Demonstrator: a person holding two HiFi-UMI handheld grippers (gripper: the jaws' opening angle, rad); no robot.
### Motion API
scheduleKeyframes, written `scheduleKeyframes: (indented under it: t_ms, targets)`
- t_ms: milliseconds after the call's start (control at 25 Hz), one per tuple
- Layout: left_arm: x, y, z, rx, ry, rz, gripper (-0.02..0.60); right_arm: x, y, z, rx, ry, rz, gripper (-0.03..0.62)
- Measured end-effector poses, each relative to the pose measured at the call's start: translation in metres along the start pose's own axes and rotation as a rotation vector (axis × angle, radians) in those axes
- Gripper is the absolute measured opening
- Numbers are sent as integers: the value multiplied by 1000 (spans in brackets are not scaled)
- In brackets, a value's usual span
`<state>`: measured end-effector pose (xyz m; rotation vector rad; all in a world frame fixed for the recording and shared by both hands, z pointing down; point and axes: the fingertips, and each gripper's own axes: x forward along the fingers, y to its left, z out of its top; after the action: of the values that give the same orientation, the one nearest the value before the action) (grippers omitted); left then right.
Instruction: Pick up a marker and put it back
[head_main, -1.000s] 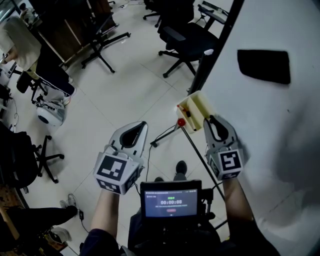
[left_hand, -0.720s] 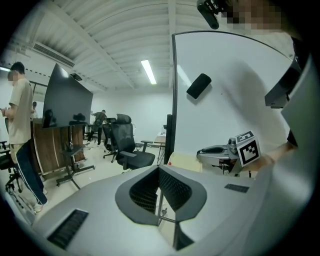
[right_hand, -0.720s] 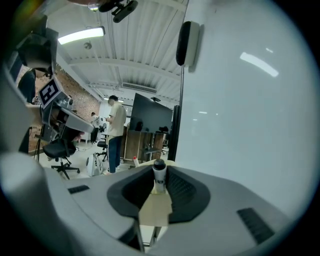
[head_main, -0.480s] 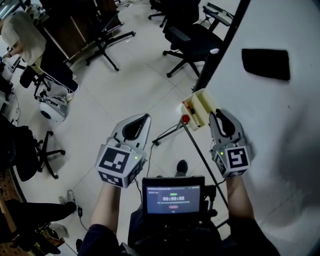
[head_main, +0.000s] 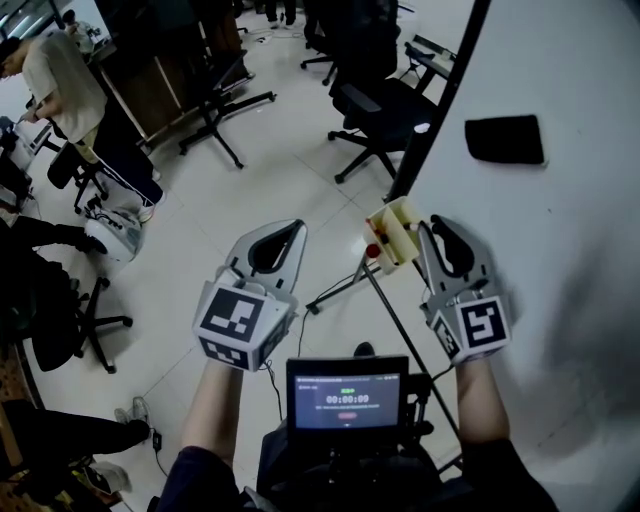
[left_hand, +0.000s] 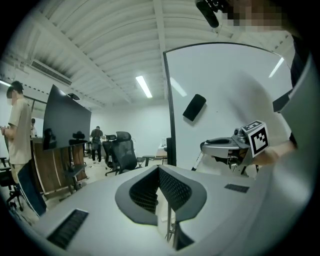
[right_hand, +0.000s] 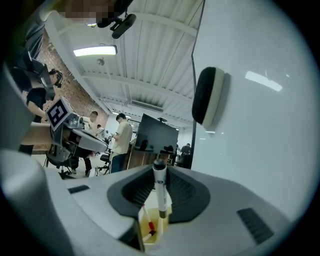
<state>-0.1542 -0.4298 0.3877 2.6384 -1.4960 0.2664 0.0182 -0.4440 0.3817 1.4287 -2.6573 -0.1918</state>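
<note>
Marker (right_hand: 160, 192) pinched in right gripper (head_main: 441, 222)

Your jaws clamp it mid-barrel, upright over the tray (head_main: 403, 222) at the whiteboard (head_main: 560, 260) edge. It's probably light, stiff and slick: grip the barrel squarely or it may pivot. Left gripper (head_main: 296, 226) is clenched, empty

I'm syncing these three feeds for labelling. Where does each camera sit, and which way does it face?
Head view: on the person's head, looking steeply down at floor and whiteboard; both forearms, left gripper and right gripper show.
Left gripper view: on the left gripper, looking past its closed, empty jaws at the whiteboard's edge.
Right gripper view: on the right gripper, looking along jaws gripping a marker, tray behind it.
Shared: both gripper views show the eraser on the whiteboard.
</note>
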Motion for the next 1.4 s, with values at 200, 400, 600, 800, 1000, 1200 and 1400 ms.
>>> scheduleKeyframes:
  t_ms: [200, 400, 600, 800, 1000, 1200, 1400]
  targets:
    - [-16, -1, 13, 14, -31, 4, 0, -17, 12, 41, -38, -56, 33, 81]
    - [-32, -5, 34, 39, -73, 7, 0, -31, 30, 80, -61, -103, 93, 81]
    - [-53, -7, 59, 64, -115, 14, 0, -40, 56, 100, -64, -108, 163, 81]
    - [-68, -10, 64, 80, -119, 13, 0, -45, 75, 104, -39, -118, 205, 81]
    - [-76, -16, 49, 67, -107, -2, 0, -55, 89, 96, -20, -105, 220, 81]
    - [-73, -30, 44, 46, -100, -30, 0, -71, 90, 92, -16, -85, 223, 81]
    - [-71, -52, 43, 48, -92, -39, 0, -91, 82, 91, 2, -89, 236, 81]
